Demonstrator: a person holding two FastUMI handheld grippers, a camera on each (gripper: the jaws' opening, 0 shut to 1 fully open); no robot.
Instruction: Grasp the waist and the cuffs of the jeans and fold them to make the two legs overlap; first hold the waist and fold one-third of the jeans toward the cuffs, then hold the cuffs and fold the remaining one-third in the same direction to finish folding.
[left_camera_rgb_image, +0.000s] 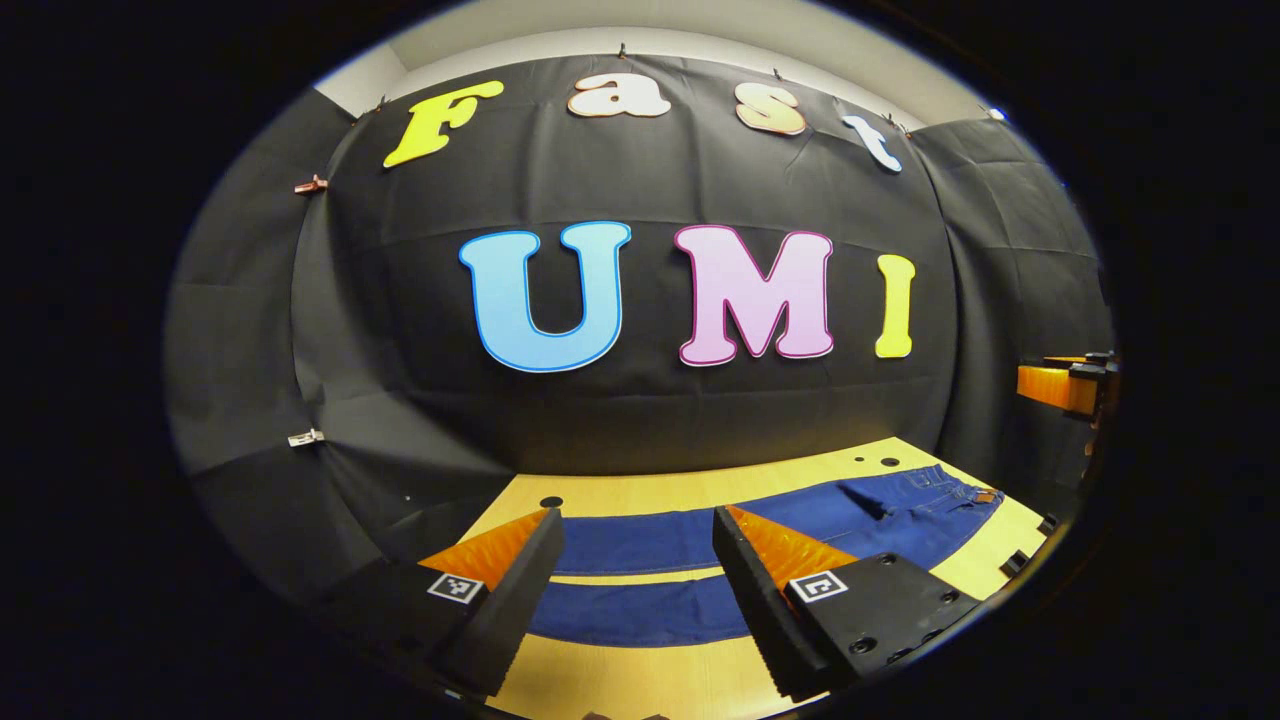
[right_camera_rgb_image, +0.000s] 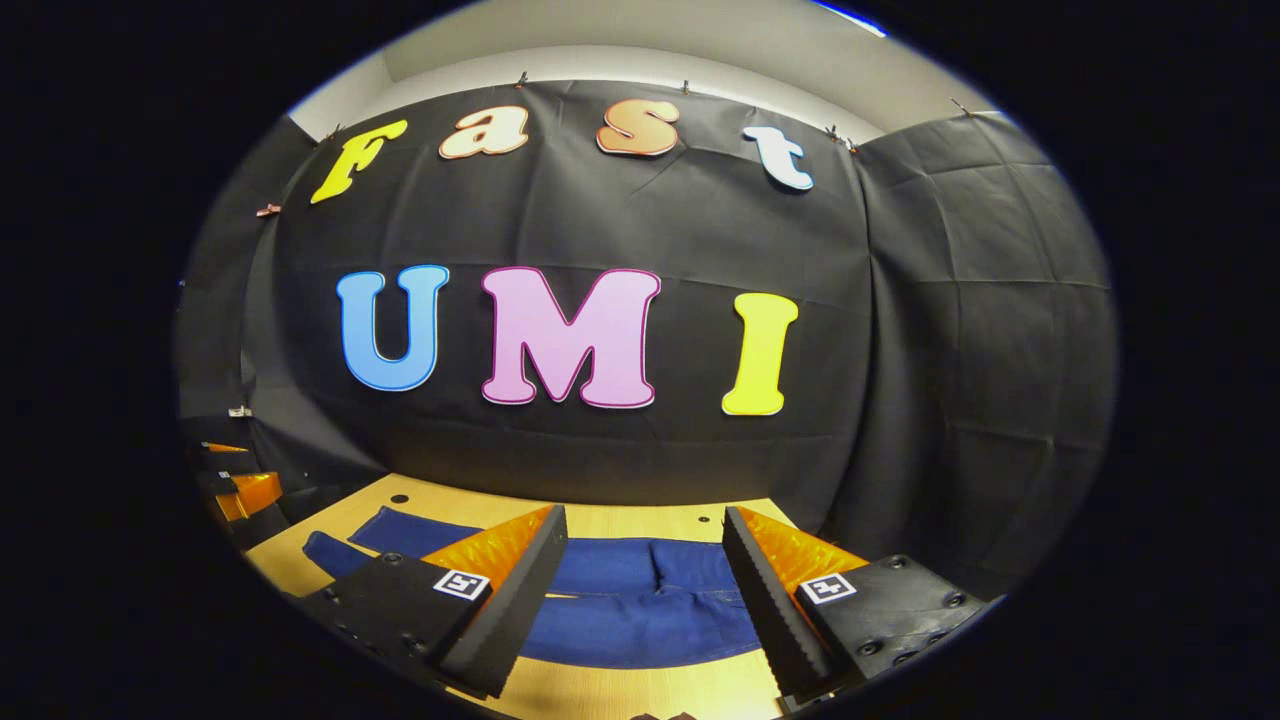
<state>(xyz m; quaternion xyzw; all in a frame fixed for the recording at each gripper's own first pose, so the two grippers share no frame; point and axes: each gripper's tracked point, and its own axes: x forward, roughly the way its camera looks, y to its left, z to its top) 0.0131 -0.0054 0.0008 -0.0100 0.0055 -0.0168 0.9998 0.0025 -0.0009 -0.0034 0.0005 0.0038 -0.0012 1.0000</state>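
Blue jeans (left_camera_rgb_image: 640, 545) lie flat and spread out on a wooden table (left_camera_rgb_image: 620, 680), both legs side by side with a strip of table between them. In the left gripper view the waist (left_camera_rgb_image: 940, 490) lies at the right. My left gripper (left_camera_rgb_image: 635, 540) hovers open above the legs, nothing between its fingers. In the right gripper view the jeans (right_camera_rgb_image: 640, 600) run left to right, the legs reaching off to the left (right_camera_rgb_image: 380, 540). My right gripper (right_camera_rgb_image: 645, 545) hangs open over the waist end, holding nothing. The other gripper (right_camera_rgb_image: 240, 495) shows at the left edge there.
The black cloth wall rises just behind the table's far edge. Small dark holes (left_camera_rgb_image: 551, 501) dot the tabletop near the back. The right gripper (left_camera_rgb_image: 1065, 385) shows at the right edge of the left gripper view. Bare wood (right_camera_rgb_image: 620, 690) lies in front of the jeans.
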